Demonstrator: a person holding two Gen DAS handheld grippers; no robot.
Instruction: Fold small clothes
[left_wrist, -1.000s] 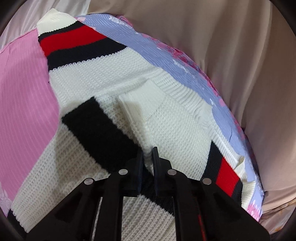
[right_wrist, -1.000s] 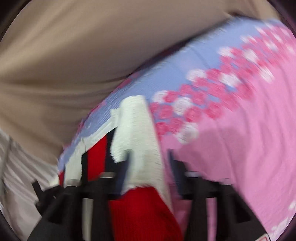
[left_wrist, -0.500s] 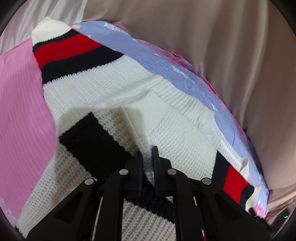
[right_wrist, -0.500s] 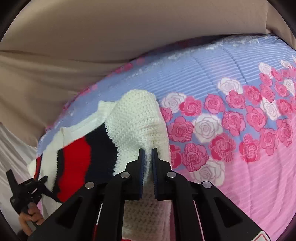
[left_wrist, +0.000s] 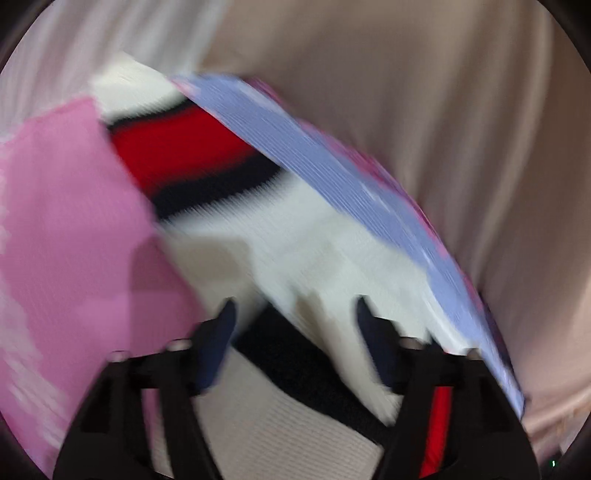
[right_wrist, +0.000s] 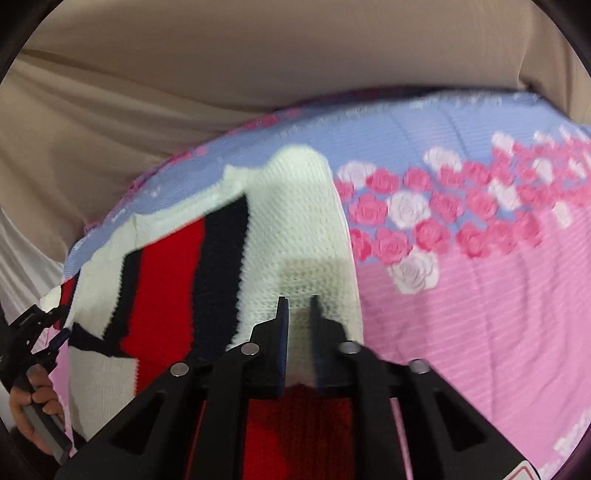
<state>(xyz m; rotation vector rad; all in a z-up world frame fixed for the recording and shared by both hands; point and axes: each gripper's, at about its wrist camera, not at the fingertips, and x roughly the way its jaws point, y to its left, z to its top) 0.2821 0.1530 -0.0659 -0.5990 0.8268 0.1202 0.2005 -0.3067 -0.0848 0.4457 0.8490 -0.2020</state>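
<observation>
On the flowered bedspread (right_wrist: 461, 332) the striped sweater (right_wrist: 295, 221) lies part-folded — your left hand-held gripper (left_wrist: 293, 314) has just sprung open and released, your right hand-held gripper (right_wrist: 298, 306) slackens around white knit (right_wrist: 301, 332) — smooth before regripping.

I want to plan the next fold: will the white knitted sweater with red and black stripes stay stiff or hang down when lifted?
The white knitted sweater with red and black stripes likely droops: it lies in soft folds. Its chunky knit probably grips rather than slips.
</observation>
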